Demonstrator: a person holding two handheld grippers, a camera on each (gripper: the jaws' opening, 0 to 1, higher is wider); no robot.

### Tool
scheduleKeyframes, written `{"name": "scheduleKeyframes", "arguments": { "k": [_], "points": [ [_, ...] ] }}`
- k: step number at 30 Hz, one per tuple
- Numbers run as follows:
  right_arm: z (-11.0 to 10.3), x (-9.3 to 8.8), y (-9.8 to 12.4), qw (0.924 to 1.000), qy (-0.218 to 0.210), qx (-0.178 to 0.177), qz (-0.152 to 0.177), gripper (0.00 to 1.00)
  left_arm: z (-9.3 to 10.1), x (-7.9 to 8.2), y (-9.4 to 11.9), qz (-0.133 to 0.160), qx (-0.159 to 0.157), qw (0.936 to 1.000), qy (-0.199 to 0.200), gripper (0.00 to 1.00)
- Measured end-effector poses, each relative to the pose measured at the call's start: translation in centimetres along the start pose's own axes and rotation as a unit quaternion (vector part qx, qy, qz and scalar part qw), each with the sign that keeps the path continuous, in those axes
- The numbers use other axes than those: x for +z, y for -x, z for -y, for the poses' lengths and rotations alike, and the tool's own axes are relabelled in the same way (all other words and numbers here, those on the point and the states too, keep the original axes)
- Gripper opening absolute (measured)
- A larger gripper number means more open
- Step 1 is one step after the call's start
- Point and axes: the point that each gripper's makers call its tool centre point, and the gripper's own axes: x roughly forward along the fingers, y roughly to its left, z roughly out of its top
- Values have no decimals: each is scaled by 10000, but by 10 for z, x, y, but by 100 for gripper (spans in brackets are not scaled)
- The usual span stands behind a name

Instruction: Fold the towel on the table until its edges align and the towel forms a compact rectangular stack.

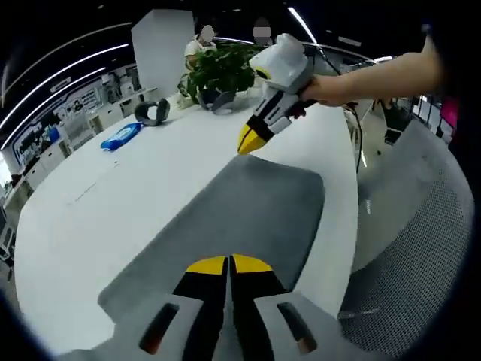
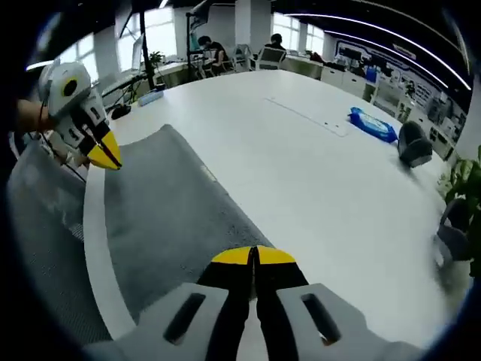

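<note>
White and smooth, the table [image 1: 150,195] was large with a rounded edge, and it took most of the left gripper view; on it the grey towel [image 1: 240,218] lay spread flat along the near edge, one layer, its corners soft and round. In the right gripper view the same towel [image 2: 165,218] ran from the bottom of the picture up toward the left, beside the curved rim of the table [image 2: 301,180].

The left gripper [image 1: 228,263] stood low over the near end of the towel, its yellow-tipped jaws pressed together with nothing between them; the right gripper [image 1: 254,140] hung above the far end of the towel, held by a hand [image 1: 323,89], its tips also together and holding nothing. In the right gripper view the right gripper [image 2: 253,256] showed jaws closed and empty over the towel; the left gripper [image 2: 105,154] was at the far left, tips joined.

Farther on the table lay a blue packet [image 1: 120,137], a dark grey headset [image 1: 152,113] and a green plant [image 1: 222,69]; the blue packet [image 2: 372,124] was near the headset [image 2: 413,143] in the other view too. Beside the table stood a grey mesh chair [image 1: 421,248]. The room was an open office with long ceiling lights, desks and windows; people sat far behind.
</note>
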Motion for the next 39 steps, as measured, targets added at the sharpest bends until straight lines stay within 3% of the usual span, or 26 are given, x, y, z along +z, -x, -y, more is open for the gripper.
{"name": "scheduleKeyframes", "arguments": {
  "k": [3,5,6,9,14,16,17,18,19,22,23,25,29,33,39],
  "points": [
    [-9,8,-7,9994,133,306,-11,0,13,-13,-12,-435,-156,9973,-567,1],
    [-19,6,-11,9969,394,646,-195,0,24,-17,-18,-577,-382,9927,-984,1],
    [-28,-1,-14,9916,715,972,-462,0,32,-16,-22,-557,-589,9912,-1049,1],
    [-32,-11,-18,9831,1151,1089,-921,0,42,-15,-29,-623,-762,9883,-1167,1],
    [-47,-5,-24,9767,1377,1363,-921,0,51,-17,-43,-882,-857,9770,-1741,1],
    [-51,-16,-29,9684,1573,1472,-1256,0,53,-21,-50,-1015,-865,9736,-1853,1],
    [-51,-26,-32,9602,1828,1473,-1510,0,52,-25,-53,-1108,-840,9714,-1927,1],
    [-52,-32,-35,9543,2056,1471,-1592,0,51,-29,-56,-1216,-812,9674,-2068,1],
    [-53,-24,-38,9532,2275,1450,-1366,0,51,-29,-57,-1225,-805,9672,-2076,1],
    [-51,-26,-35,9569,2036,1444,-1487,0,51,-27,-56,-1193,-764,9678,-2081,1],
    [-50,-26,-35,9576,2008,1453,-1472,0,51,-29,-55,-1195,-744,9654,-2194,1],
    [-49,-26,-35,9631,1766,1417,-1455,0,51,-30,-55,-1214,-712,9558,-2581,1],
    [-50,-28,-33,9656,1756,1335,-1374,0,52,-33,-52,-1429,-550,9318,-3291,1],
    [-51,-31,-30,9696,1606,1267,-1342,0,50,-35,-50,-1425,-479,9347,-3221,0],
    [-60,-38,-22,9733,1417,1263,-1290,0,37,-42,-41,-1446,-368,9444,-2930,0]
  ]
}}
